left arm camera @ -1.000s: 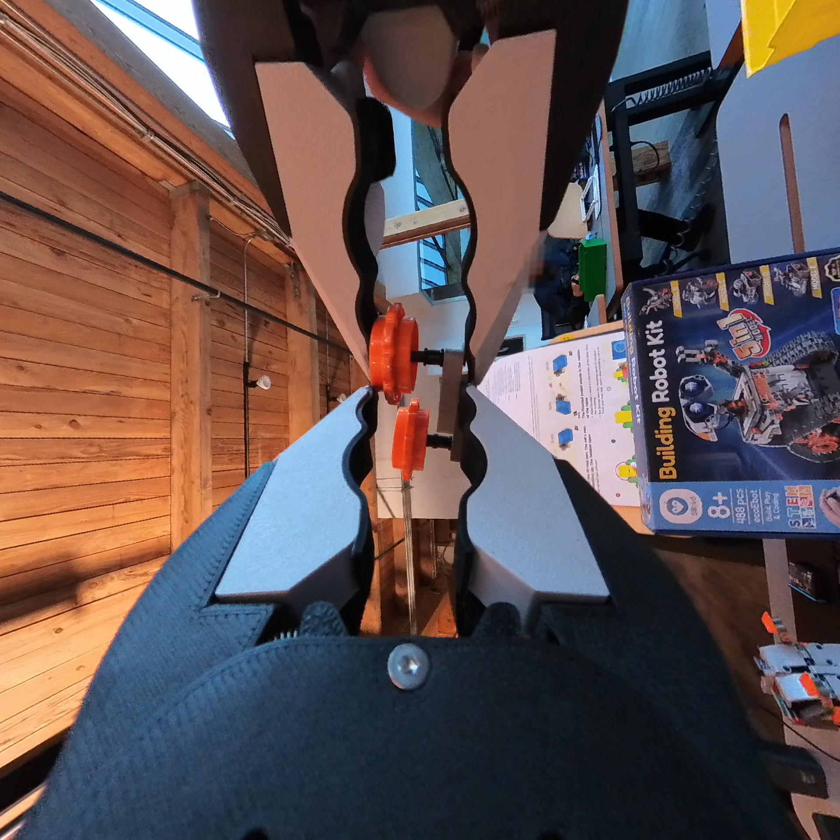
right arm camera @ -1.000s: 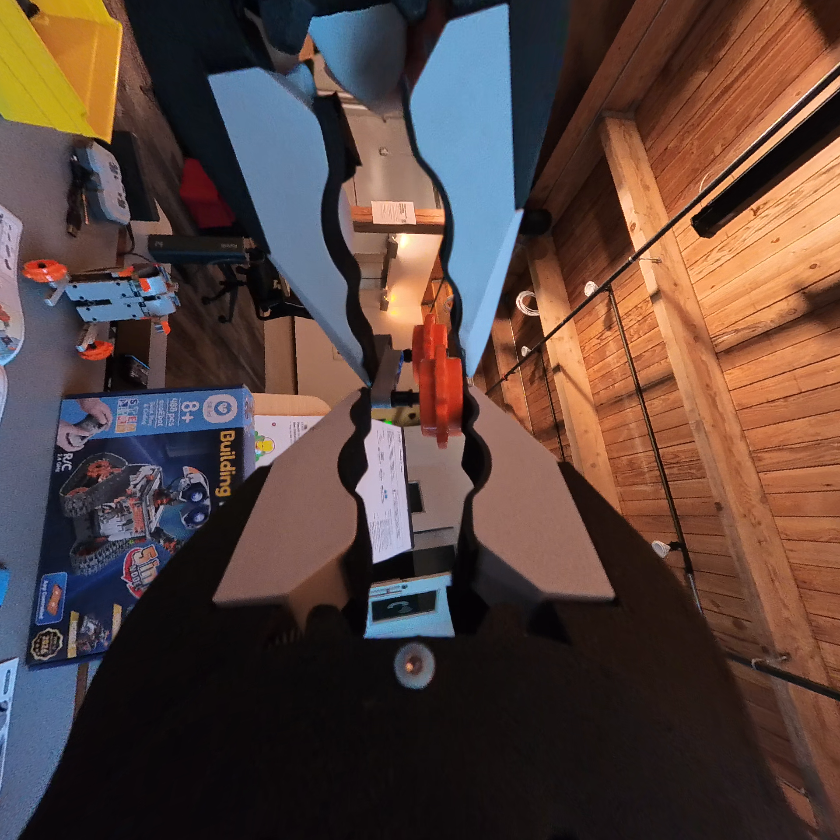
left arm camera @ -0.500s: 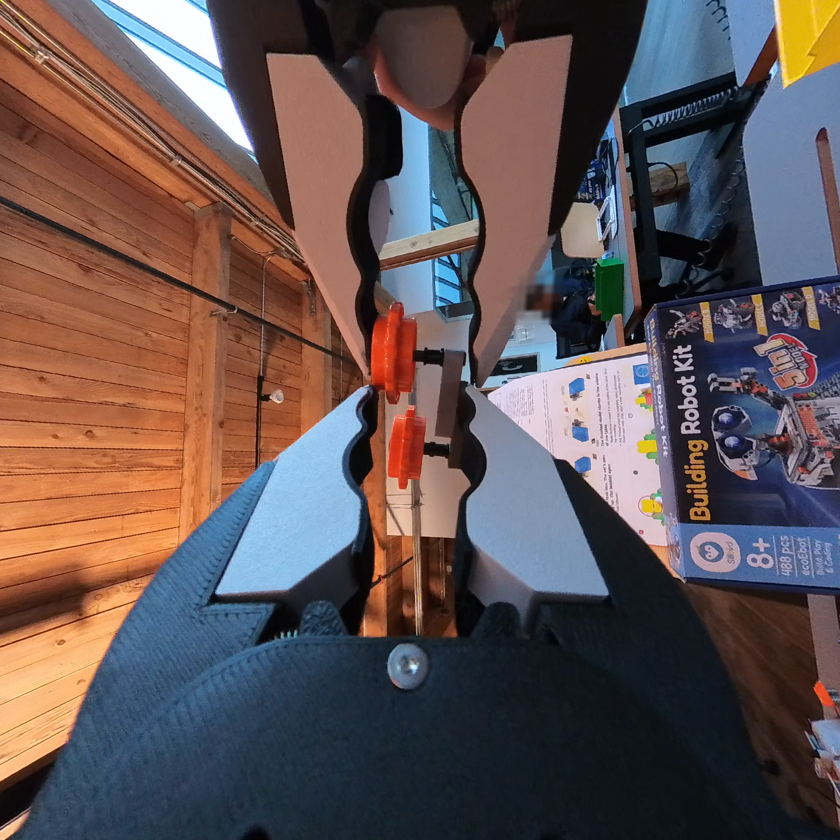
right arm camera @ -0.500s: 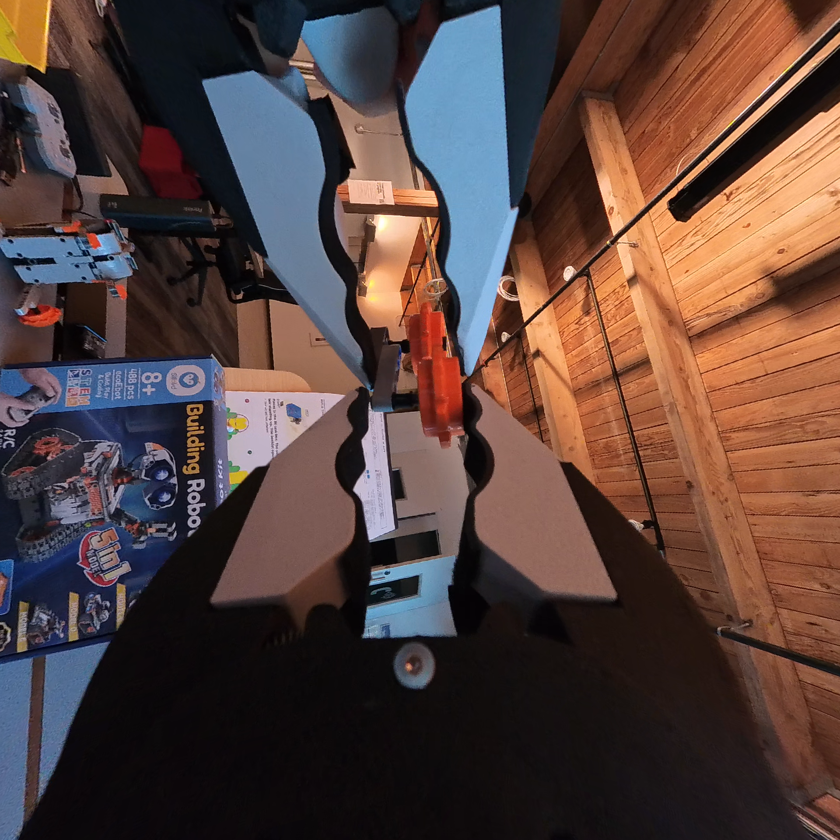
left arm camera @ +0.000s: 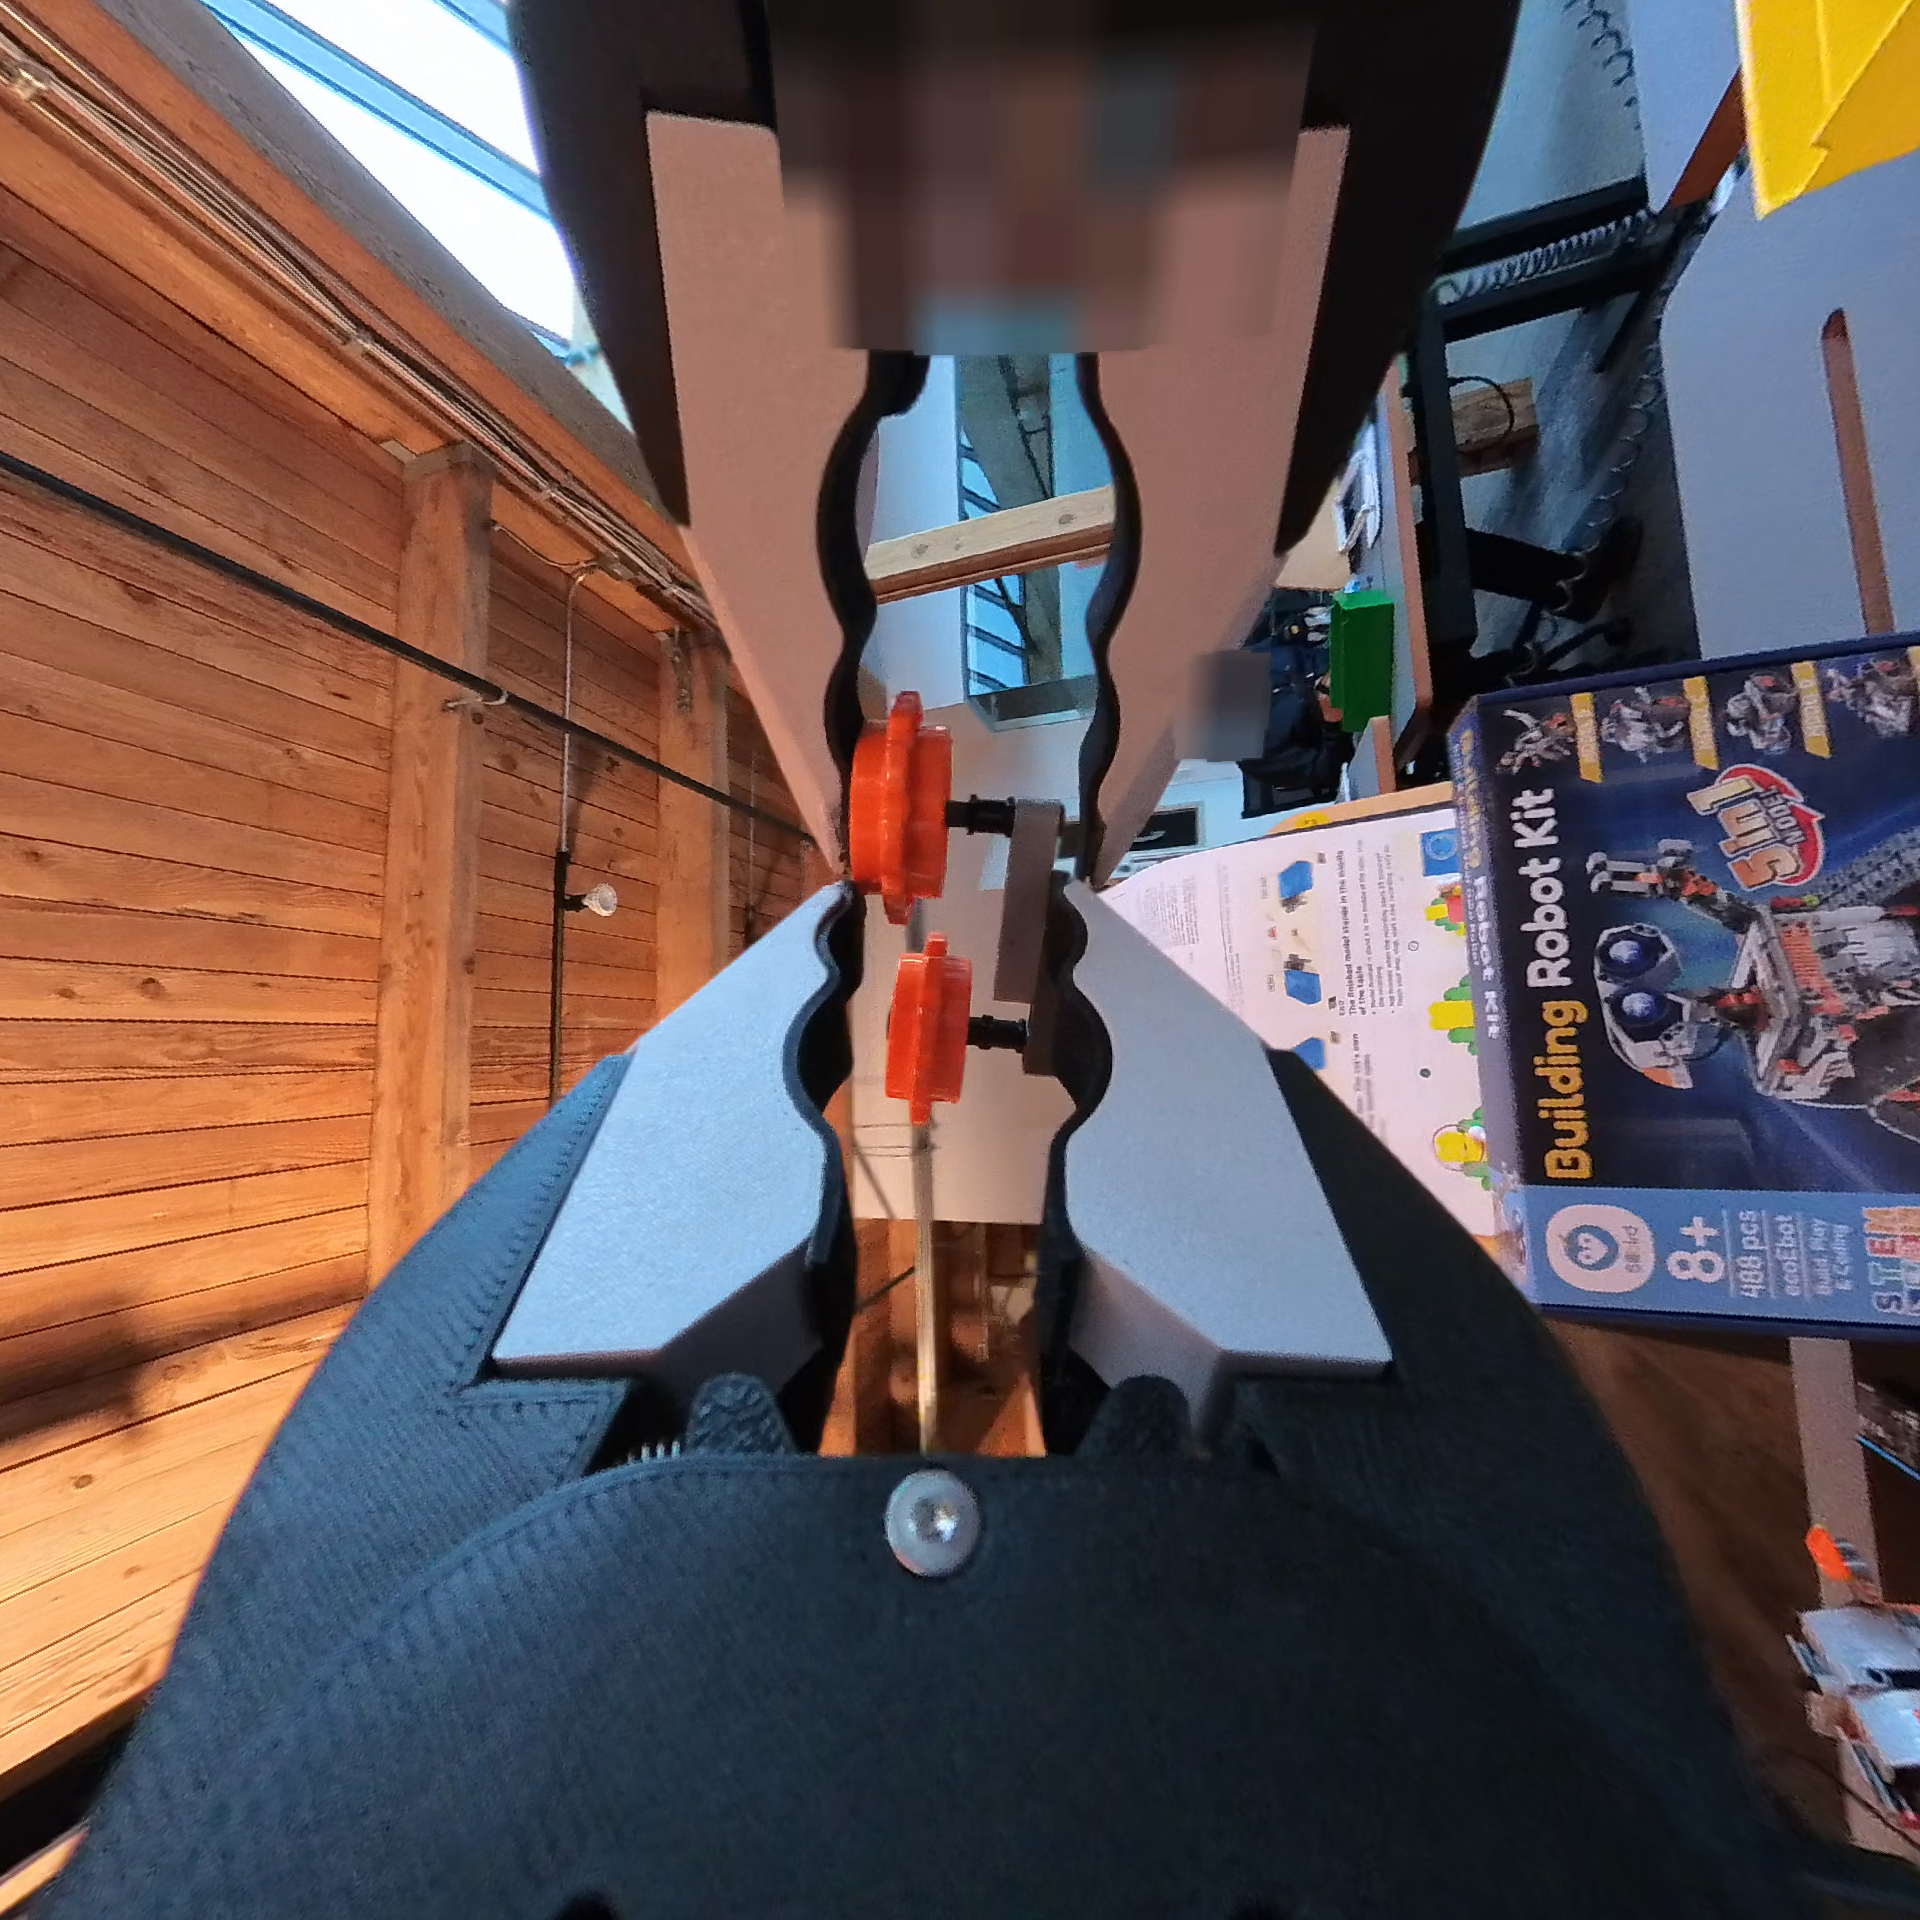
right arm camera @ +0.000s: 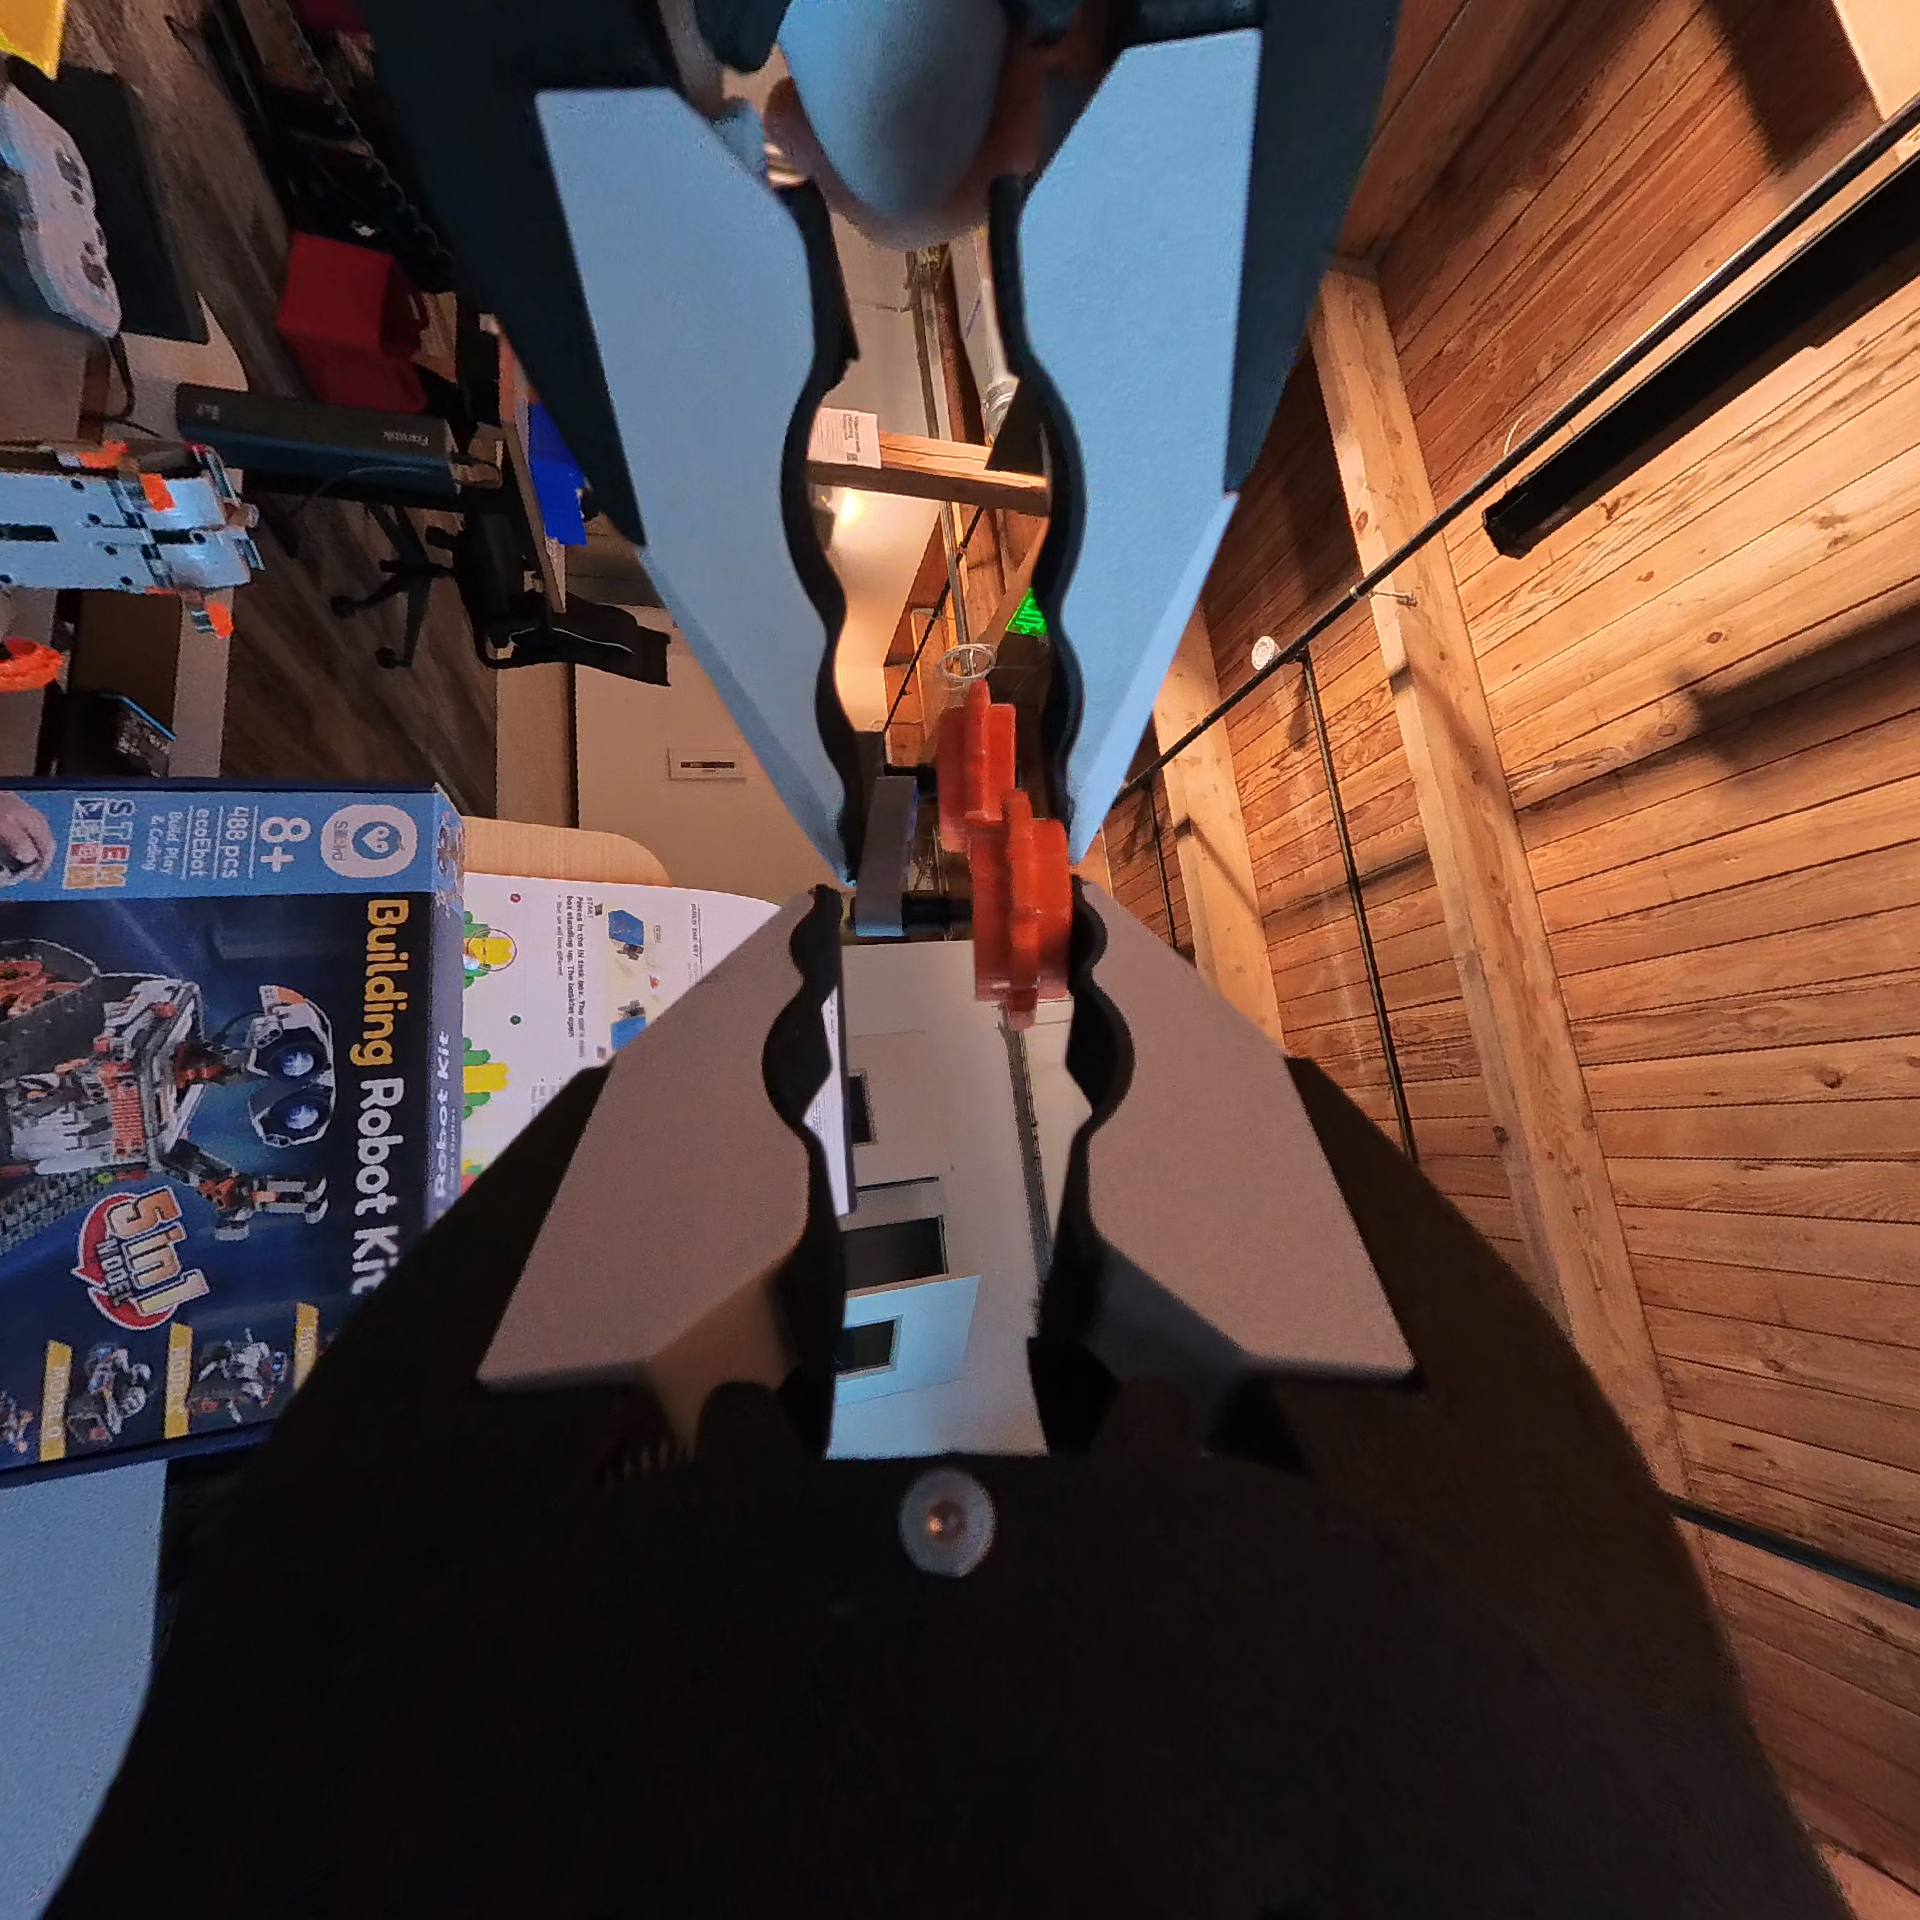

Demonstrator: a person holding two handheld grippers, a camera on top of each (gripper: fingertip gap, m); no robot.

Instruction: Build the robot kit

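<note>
A small assembly hangs in the air between my two grippers, which face each other tip to tip. It is a grey beam with two orange gears on black pins, an upper gear and a lower gear. My left gripper is shut across it, with the beam against its right finger. My right gripper is shut on the near gear and the beam. The second gear sits between the left gripper's fingers. A thumb shows behind the far gripper in the right wrist view.
A blue toy kit box and a printed instruction sheet lie on the grey table. A partly built white and orange model lies farther off. A wood plank wall fills the other side. A yellow bin is at a corner. The grippers are tip to tip, or close to it.
Both grippers keep the same width and the same hold on the assembly. The background has shifted a little, so the pair has swung together; the box and model slid in the right wrist view.
</note>
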